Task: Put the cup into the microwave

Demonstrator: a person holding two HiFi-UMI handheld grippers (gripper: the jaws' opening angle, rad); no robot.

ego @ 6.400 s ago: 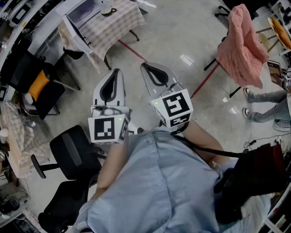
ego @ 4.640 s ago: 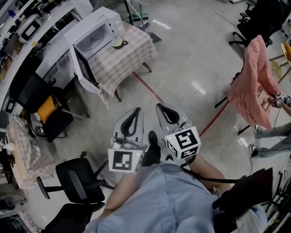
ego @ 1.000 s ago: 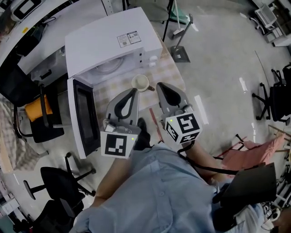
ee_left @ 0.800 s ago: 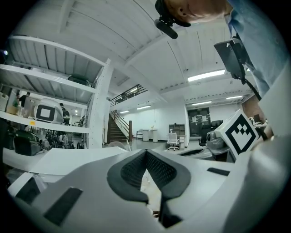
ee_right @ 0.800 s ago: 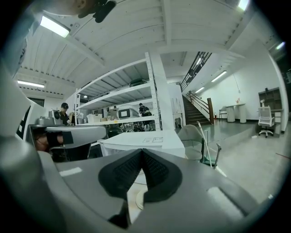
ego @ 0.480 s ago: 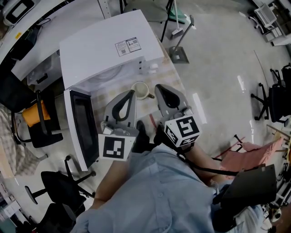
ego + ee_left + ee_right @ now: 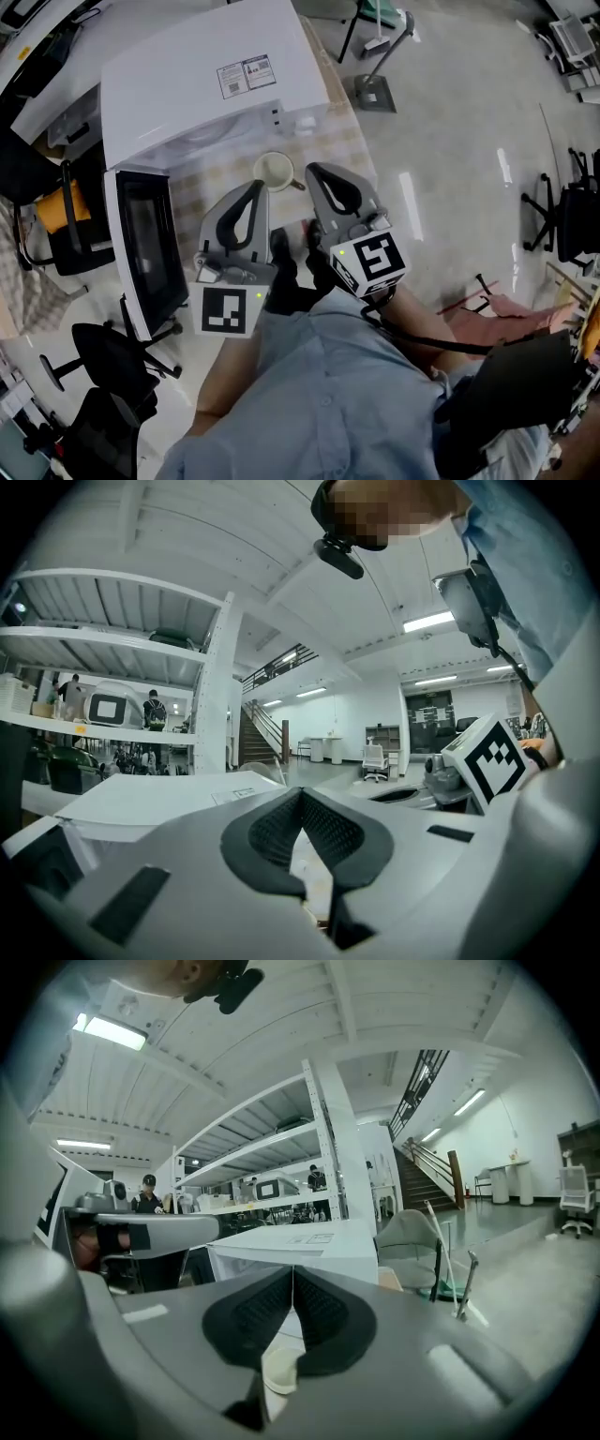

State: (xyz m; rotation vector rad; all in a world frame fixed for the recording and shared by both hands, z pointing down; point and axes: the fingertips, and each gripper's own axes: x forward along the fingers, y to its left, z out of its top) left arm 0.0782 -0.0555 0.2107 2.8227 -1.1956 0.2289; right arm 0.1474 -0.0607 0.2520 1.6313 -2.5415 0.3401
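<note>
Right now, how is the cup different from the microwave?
The microwave is a big white box; the cup is small, round and cream. The microwave's door hangs open; the cup stands upright outside, just in front of it. Both sit on the same checked tablecloth.

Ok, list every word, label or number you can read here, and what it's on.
No text reads clearly.
Sticker on top of the microwave: print too small to read.
Cubes on the left gripper and right gripper: square black-and-white marker patterns, no letters.
</note>
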